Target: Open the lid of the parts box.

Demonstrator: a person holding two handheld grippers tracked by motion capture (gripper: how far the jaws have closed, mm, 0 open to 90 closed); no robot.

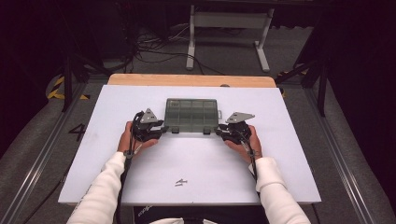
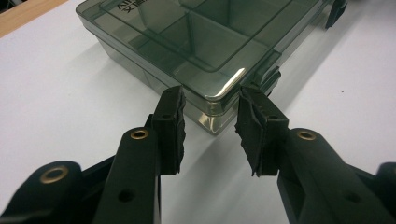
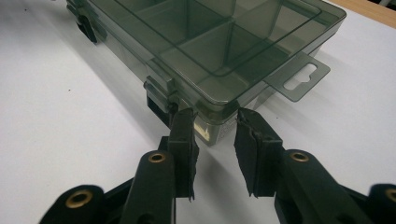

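Observation:
A smoky grey see-through compartment box (image 1: pixel 192 115) lies shut on the white table, with dark latches on its near side. My left gripper (image 1: pixel 163 130) is at its near left corner and my right gripper (image 1: pixel 218 132) at its near right corner. In the left gripper view the box (image 2: pixel 205 42) has its corner just between the tips of the left gripper (image 2: pixel 210 98), beside a latch (image 2: pixel 268 74); the pads stand apart. In the right gripper view the right gripper (image 3: pixel 215 114) straddles the corner of the box (image 3: pixel 219 42) the same way, next to a latch (image 3: pixel 159 93) and the hang tab (image 3: pixel 299 77).
The white table (image 1: pixel 196 163) has a wooden strip (image 1: pixel 191 80) along its far edge and a small dark mark (image 1: pixel 181 182) near the front. Beyond it on the floor are a white frame stand (image 1: pixel 229 28) and loose cables (image 1: pixel 154 46).

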